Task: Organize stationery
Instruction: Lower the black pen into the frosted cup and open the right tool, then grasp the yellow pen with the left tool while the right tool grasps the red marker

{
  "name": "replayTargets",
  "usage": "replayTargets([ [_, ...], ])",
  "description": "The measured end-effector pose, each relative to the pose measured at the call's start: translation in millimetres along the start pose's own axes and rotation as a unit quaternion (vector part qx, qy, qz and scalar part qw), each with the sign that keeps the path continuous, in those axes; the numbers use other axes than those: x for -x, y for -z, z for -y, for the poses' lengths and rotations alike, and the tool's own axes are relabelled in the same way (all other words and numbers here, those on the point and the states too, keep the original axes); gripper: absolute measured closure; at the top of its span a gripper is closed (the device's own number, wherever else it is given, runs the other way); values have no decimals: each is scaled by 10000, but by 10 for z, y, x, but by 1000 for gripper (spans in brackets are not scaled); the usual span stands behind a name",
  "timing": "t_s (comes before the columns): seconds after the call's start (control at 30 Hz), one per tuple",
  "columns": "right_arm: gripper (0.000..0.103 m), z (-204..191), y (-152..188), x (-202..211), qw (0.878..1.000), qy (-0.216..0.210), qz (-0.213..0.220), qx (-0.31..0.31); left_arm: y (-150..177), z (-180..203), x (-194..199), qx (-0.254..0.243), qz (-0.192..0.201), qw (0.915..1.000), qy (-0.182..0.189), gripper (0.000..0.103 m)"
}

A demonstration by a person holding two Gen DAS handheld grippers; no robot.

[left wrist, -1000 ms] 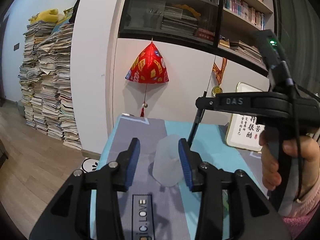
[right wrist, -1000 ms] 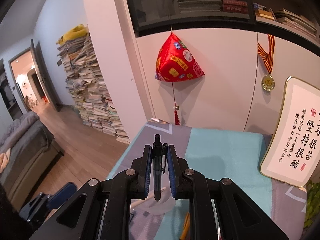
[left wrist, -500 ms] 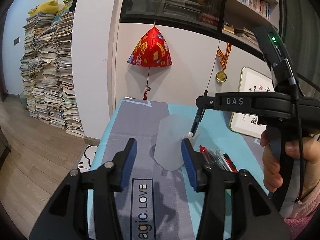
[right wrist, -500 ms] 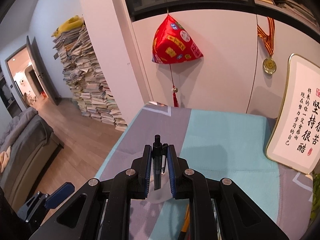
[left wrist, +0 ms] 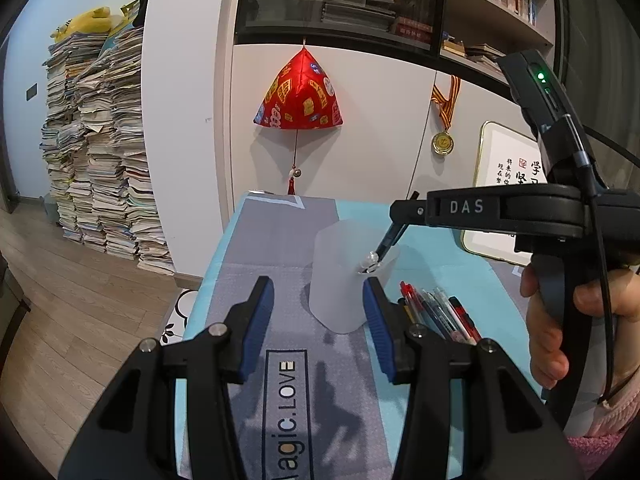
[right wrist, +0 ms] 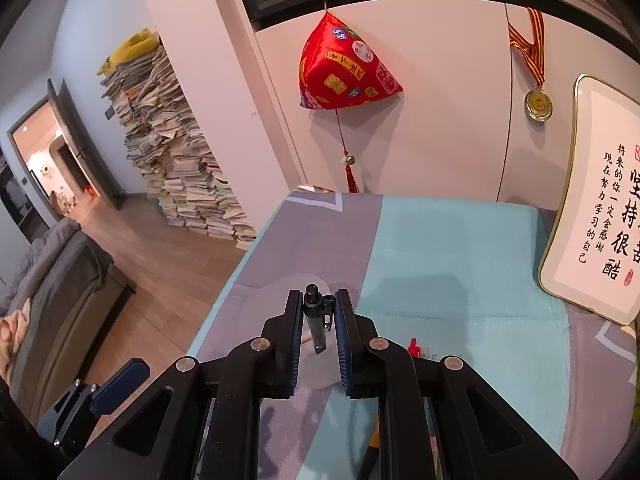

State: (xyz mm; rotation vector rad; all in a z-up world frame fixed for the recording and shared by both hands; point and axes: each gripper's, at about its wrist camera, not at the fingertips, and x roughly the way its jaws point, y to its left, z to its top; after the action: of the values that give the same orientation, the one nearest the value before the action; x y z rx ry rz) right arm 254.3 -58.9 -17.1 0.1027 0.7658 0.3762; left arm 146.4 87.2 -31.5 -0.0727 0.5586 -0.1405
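A frosted white pen cup (left wrist: 346,276) stands on the grey and teal mat (left wrist: 280,236). My left gripper (left wrist: 320,320) is open, its blue pads on either side of the cup's near side without touching it. My right gripper (right wrist: 317,328) hovers over the cup (right wrist: 280,292); its jaws have parted and a black pen (right wrist: 316,320) stands between them, its tip down in the cup (left wrist: 372,260). Several red, blue and black pens (left wrist: 436,312) lie on the mat to the right of the cup.
A framed calligraphy board (right wrist: 600,216) leans at the right back of the table. A red pouch ornament (left wrist: 298,98) and a medal (left wrist: 442,142) hang on the white cabinet behind. Stacks of papers (left wrist: 100,152) stand on the floor to the left.
My right gripper has lowered the pen into the cup and its jaws have opened off it. My left gripper has widened and drawn back from the cup.
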Motion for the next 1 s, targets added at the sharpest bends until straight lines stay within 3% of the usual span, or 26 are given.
replayTargets([
  [0.27,87,-6,76,168,9999,-6,68,101,21,53,-11,-74,-64,9999,-47,53],
  [0.63,87,126,265,745,9978,389,496,212,38,296,55,-305,-50,9995,47,48],
  [1.0,87,412,465,1103,9947,838,598,-31,77,617,183,-613,-9,9980,125,42],
])
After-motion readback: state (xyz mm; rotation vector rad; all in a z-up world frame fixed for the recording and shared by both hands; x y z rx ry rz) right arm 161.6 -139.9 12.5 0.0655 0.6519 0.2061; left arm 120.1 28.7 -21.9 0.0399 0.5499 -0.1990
